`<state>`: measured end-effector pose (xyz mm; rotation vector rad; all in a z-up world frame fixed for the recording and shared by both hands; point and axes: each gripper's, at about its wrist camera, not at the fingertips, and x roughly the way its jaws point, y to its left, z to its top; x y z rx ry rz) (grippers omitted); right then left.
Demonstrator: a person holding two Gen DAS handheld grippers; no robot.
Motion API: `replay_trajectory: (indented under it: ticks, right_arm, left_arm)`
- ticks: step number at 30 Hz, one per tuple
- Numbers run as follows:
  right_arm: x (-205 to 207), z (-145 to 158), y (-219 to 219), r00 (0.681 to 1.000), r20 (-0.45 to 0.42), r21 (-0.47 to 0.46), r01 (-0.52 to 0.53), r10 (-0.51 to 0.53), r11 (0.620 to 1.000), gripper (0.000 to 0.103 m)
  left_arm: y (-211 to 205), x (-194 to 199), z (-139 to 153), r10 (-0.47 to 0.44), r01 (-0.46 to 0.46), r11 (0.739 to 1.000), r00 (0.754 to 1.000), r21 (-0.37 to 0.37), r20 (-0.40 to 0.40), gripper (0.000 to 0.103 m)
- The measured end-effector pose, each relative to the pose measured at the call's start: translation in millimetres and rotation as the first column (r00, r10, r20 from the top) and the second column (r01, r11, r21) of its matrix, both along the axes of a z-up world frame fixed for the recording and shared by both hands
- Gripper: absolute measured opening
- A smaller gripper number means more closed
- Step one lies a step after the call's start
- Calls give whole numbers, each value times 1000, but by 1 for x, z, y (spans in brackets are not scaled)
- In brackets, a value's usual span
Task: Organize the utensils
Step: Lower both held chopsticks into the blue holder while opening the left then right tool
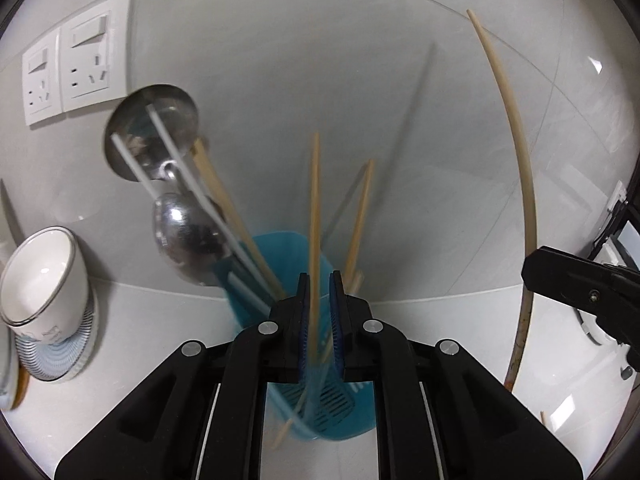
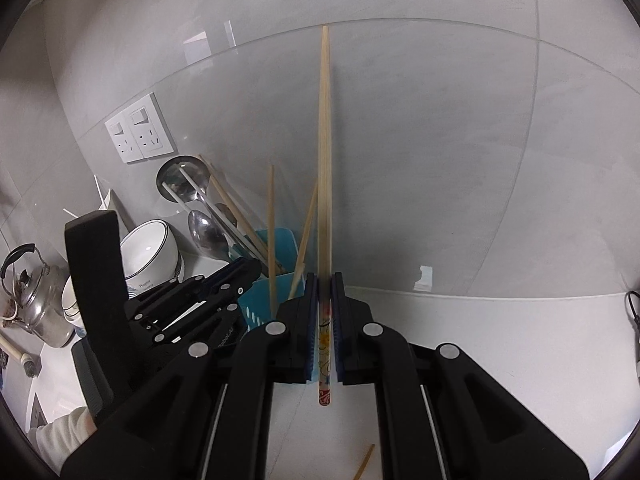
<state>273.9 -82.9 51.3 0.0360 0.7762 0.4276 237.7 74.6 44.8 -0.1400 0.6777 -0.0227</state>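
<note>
Countertop (image 2: 500, 360), white, meeting a grey tiled wall at its back edge. Far left: steel kettle (image 2: 38, 300); beside it, a white bowl (image 2: 150, 250) tipped on its side atop a ribbed striped dish (image 1: 66, 354). On the wall above, a double socket plate (image 1: 76, 68). Near the back edge, a blue perforated utensil holder (image 1: 280, 256) containing a steel ladle (image 1: 152, 128), a steel spoon (image 1: 184, 236), white chopsticks (image 1: 176, 152) and bamboo chopsticks (image 1: 360, 216). Left gripper (image 1: 319, 280) directly over the holder, jaws slightly parted, one bamboo chopstick (image 1: 315, 200) standing between them and blurred; whether the pads touch it cannot be told. Right gripper (image 2: 325, 280) to the right of the holder, clenched on a pair of floral-handled bamboo chopsticks (image 2: 324, 152), upright, tips up. Loose chopstick end (image 2: 364, 460) on the countertop's front edge.
</note>
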Motion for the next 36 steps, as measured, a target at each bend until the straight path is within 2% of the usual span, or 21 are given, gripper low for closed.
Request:
replay_trajectory:
  ticks: [2,3,5,9,11,14,24,36]
  right_arm:
    - [1,-1,3,1000,1,-1,-9,9,1000,6]
    - [1,-1,5,1000,1,0,-14,14,1000,6]
    - [2,-1,9,1000,1,5,-26,26,1000,6]
    - [5,-2,19,999,3,15,-49,49,999,6]
    - [8,-3,24,998,1,19,-58,58,998,6]
    - [12,-4,31,998,1,29,-67,67,997,6]
    - [21,-19,55,996,-1,35,-91,91,995,6]
    - [35,-37,70,995,-39,25,-96,97,995,6]
  left_arm:
    - [6,-3,3,17,-17,1000,1000,4,-14,35]
    - [10,-6,5,32,-32,999,999,0,-18,39]
    - [15,-9,9,42,-42,999,999,1,-24,55]
    - [26,-22,15,73,-73,997,996,15,-47,70]
    - [34,-29,18,96,-95,995,994,25,-52,83]
    - [43,-39,22,113,-111,993,992,27,-65,90]
    - [77,-67,26,158,-155,987,983,33,-93,96]
    - [87,-65,14,167,-164,986,978,35,-128,97]
